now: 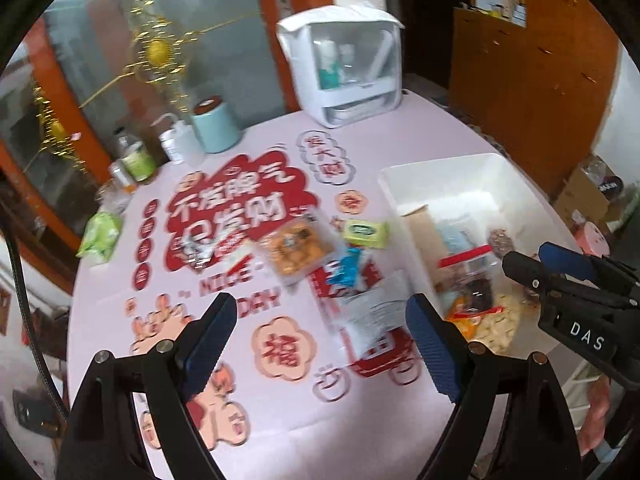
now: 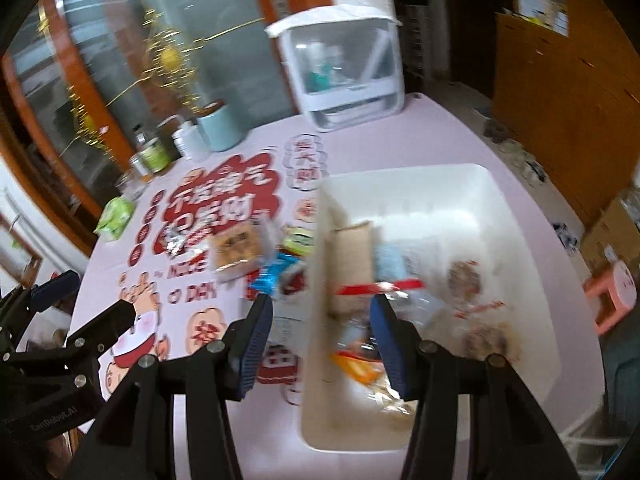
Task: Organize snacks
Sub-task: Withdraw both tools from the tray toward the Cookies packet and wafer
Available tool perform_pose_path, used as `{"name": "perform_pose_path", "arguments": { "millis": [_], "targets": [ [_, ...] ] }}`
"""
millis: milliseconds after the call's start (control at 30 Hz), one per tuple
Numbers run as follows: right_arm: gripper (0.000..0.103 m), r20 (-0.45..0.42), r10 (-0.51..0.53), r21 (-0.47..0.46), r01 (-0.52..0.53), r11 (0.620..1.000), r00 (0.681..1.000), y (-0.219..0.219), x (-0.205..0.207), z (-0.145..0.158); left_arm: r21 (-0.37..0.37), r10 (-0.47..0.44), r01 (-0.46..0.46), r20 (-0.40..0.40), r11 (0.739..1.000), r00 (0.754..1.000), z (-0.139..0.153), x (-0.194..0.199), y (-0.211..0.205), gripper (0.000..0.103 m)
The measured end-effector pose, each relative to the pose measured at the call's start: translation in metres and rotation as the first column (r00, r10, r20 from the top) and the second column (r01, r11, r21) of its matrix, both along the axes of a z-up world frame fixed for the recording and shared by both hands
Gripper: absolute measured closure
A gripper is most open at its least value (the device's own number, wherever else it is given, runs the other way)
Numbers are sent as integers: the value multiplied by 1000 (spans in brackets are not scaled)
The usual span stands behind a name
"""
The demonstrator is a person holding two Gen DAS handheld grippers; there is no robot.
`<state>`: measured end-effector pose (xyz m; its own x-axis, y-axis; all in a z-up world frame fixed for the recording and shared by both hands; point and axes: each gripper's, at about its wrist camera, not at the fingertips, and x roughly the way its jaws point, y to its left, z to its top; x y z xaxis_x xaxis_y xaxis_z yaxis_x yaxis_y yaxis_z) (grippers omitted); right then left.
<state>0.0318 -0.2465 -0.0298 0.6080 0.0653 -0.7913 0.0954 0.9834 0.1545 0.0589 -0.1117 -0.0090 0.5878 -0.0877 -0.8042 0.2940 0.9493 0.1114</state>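
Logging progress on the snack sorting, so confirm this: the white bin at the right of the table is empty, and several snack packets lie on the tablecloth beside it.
Not quite: the white bin is not empty. The right wrist view shows packets already inside it, including an orange packet. The rest holds: several snack packets, such as the blue packet, lie on the tablecloth beside it.

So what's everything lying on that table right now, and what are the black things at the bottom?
white bin: one, white, right side of the table, holding several snack packets
snack packets outside the bin: a clear pack of brown pieces, a yellow-green packet, a blue wrapper, a clear white-printed bag, clustered left of the bin
green packet: one, light green, left edge of the table
mint cylinder: one, pale green, far left
white bottle: one, beside the cylinder
green-labelled jar: one, far left
white case: one, clear-fronted, far edge
tablecloth: pink, red cartoon prints
left gripper: black with blue pads, open, empty
right gripper: same, open, empty, above the bin's near edge
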Motion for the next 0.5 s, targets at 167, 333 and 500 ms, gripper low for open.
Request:
{"name": "perform_pose_path", "arguments": {
  "millis": [167, 333, 500],
  "targets": [
    [51, 14, 131, -18, -130, 991, 991, 47, 33, 13, 23, 72, -73, 35, 997, 997, 10, 1, 45, 17],
    [50, 24, 233, -50, -232, 971, 972, 89, 77, 25, 37, 138, -139, 39, 990, 990, 18, 26, 97, 17],
    [25, 3, 315, -102, -313, 944, 949, 130, 136, 20, 39, 209, -210, 23, 977, 978, 17, 73, 153, 17]
  ]
}}
